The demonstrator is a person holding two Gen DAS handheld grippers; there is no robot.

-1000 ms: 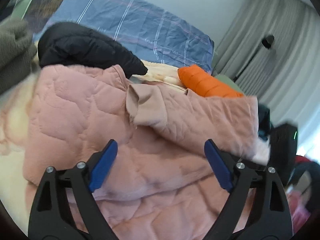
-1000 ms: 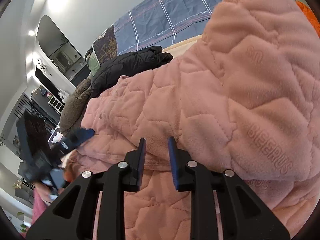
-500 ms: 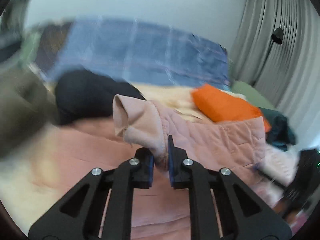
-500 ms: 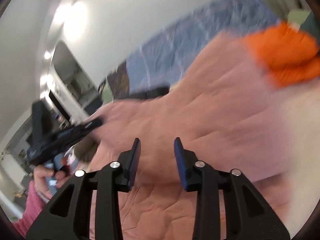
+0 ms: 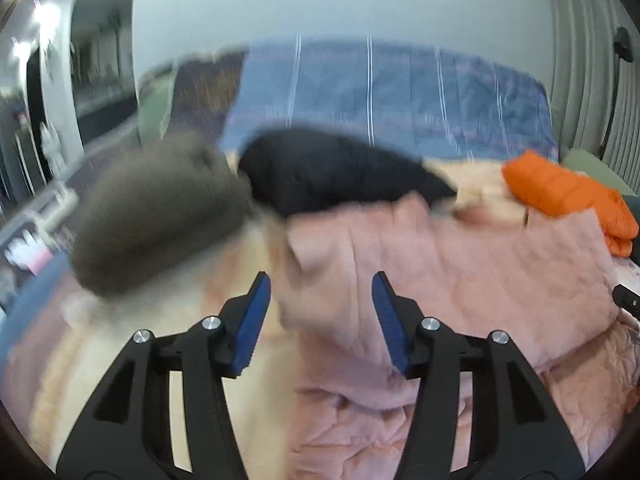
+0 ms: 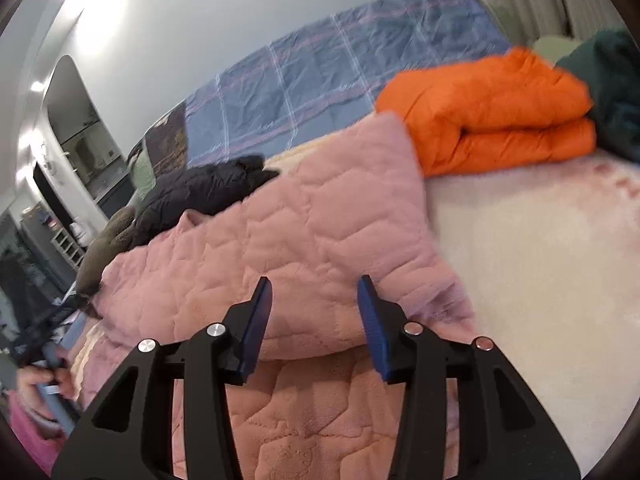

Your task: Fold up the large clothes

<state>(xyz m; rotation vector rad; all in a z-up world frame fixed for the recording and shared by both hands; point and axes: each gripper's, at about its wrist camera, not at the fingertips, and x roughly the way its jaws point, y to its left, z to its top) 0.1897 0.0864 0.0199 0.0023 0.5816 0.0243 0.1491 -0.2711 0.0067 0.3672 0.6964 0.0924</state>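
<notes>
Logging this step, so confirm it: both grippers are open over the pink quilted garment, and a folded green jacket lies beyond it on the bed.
One detail is wrong: the folded jacket beyond the pink quilted garment is orange, not green, as the right wrist view shows. The rest holds: the left gripper and right gripper are both open over the pink garment.

Bright, even indoor light, with ceiling lamps [image 5: 44, 16] glaring at upper left in both views. The left view is heavily motion-blurred (the grey bundle [image 5: 160, 216] most of all); the right is sharper. Fisheye bending and dark vignette ring the edges.
</notes>
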